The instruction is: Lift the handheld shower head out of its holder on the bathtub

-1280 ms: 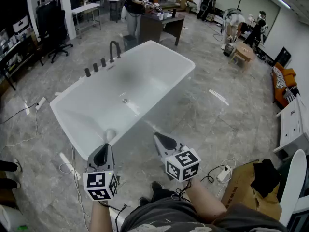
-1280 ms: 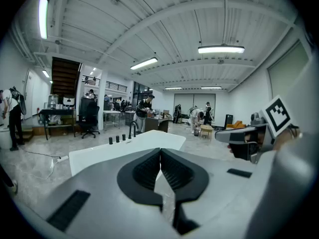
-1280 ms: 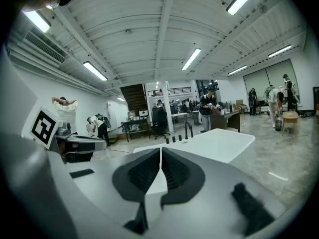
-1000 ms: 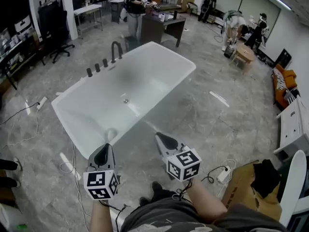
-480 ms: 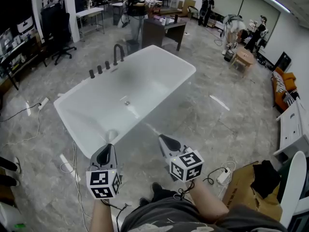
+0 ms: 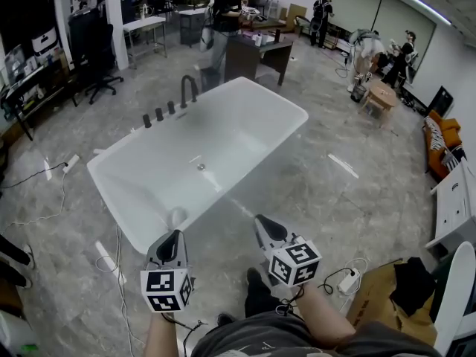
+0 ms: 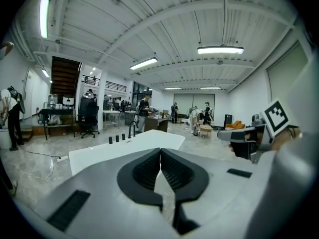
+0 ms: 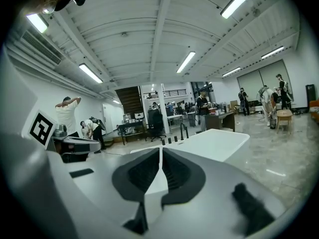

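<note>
A white freestanding bathtub stands on the grey floor ahead of me. On its far left rim rise a curved black faucet and a row of three short black fittings; at this distance I cannot tell which is the handheld shower head. My left gripper is shut and empty, just short of the tub's near end. My right gripper is also shut and empty, over the floor beside the tub. In the left gripper view the shut left gripper points toward the fittings. The right gripper faces the faucet.
Cables and a power strip lie on the floor near my feet. A cardboard box sits at the right. A dark desk with a person stands behind the tub. An office chair is at the far left.
In the head view the tub and both grippers sit slightly lower and further right than before. Both grippers stay shut and side by side. The person behind the tub has shifted.
</note>
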Demonstrator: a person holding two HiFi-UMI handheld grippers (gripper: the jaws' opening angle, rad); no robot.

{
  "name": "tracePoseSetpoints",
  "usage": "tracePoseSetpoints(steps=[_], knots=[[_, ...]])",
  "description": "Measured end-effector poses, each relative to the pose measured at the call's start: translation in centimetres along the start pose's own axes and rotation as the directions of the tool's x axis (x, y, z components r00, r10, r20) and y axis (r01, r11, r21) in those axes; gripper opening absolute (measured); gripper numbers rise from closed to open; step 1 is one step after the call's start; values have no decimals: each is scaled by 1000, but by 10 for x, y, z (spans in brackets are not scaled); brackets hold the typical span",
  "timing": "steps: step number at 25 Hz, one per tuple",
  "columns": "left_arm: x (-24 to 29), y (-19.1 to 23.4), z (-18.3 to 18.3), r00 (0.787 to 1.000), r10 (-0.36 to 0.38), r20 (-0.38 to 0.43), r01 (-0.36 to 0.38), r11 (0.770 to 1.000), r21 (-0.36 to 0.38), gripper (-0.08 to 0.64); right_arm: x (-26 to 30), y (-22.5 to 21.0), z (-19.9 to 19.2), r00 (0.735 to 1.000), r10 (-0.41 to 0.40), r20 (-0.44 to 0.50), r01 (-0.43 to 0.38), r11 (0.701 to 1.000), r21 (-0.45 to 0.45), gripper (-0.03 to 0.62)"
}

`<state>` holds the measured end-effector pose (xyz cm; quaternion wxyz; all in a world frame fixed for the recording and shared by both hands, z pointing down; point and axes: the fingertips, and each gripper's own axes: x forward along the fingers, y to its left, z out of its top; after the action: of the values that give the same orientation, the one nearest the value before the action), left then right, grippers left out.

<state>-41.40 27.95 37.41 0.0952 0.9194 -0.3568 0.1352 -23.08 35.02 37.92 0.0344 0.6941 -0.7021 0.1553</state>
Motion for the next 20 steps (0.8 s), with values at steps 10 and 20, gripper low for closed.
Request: tracePoseSetpoints(steps=[10,20], knots=[[92,-17,20,999,52,-4,-52,999,-7,15,63,-89,18,998,61,-20,-61,998,-13,32],[189,-53,55,997,64,-31,-63,997,35,15,108,-190,49,997,78,-11,-78,997,18,32]])
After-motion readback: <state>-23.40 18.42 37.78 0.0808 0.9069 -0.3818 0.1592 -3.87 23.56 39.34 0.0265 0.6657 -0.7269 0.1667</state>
